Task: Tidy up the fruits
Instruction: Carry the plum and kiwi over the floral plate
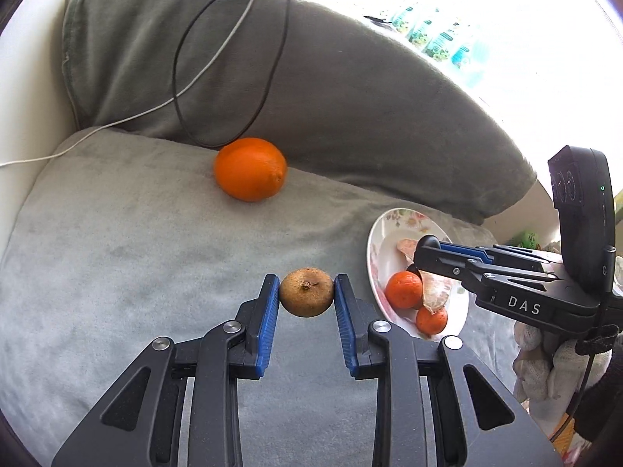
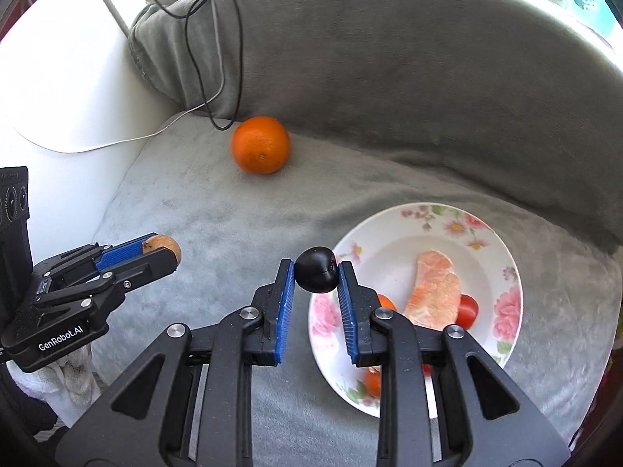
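My left gripper [image 1: 307, 292] is shut on a small brown round fruit [image 1: 307, 292], held above the grey cushion; it also shows in the right wrist view [image 2: 165, 249]. My right gripper [image 2: 315, 268] is shut on a dark plum-like fruit [image 2: 316, 269] at the left rim of a floral white plate [image 2: 502, 257]. The plate [image 1: 383, 229] holds a peeled citrus segment [image 2: 434, 294], small oranges [image 1: 404, 290] and a red tomato [image 2: 467, 309]. A large orange [image 1: 249, 169] [image 2: 260, 144] lies farther back on the cushion.
A grey sofa cushion [image 1: 117, 253] is the work surface, with a grey backrest [image 2: 389, 78] behind. Black and white cables [image 1: 183, 74] hang over the backrest down to the orange. A white armrest [image 2: 58, 97] bounds the left side.
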Demonstrator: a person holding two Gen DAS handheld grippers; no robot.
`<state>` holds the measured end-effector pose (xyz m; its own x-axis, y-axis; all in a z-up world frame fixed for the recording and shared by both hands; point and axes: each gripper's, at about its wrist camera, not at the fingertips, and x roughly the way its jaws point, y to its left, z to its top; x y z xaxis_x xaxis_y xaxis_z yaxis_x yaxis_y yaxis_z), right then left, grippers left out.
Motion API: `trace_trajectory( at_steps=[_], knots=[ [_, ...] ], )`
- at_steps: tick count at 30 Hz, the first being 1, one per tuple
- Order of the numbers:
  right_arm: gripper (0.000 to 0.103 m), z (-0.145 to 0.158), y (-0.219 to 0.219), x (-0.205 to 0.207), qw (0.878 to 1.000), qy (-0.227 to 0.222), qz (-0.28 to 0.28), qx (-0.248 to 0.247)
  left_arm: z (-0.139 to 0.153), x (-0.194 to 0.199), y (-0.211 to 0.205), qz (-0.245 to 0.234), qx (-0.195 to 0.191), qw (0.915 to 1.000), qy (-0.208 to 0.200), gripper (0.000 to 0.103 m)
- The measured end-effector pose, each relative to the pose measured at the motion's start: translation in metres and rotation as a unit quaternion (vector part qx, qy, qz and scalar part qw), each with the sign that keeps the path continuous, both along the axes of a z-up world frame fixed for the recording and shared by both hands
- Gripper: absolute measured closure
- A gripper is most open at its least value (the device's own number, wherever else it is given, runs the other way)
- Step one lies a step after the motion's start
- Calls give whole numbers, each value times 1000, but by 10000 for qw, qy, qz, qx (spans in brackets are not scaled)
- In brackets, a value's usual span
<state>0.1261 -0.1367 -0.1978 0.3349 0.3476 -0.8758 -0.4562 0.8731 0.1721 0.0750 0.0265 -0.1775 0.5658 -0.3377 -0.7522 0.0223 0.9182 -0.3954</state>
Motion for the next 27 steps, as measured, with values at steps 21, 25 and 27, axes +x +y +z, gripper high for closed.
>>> trace_trajectory(
  at_steps=[21, 25, 27],
  knots=[
    [79, -15, -107, -9, 9938, 148, -1098, 81, -2, 49, -74, -785, 104, 9968, 106, 76],
    [79, -20, -117, -7, 9923, 229, -1210, 141, -6, 56, -83, -860, 128, 9960, 192, 76],
    [79, -23, -120, -5, 9917, 261, -1245, 165, -8, 59, -86, -891, 126, 9956, 241, 76]
  ],
)
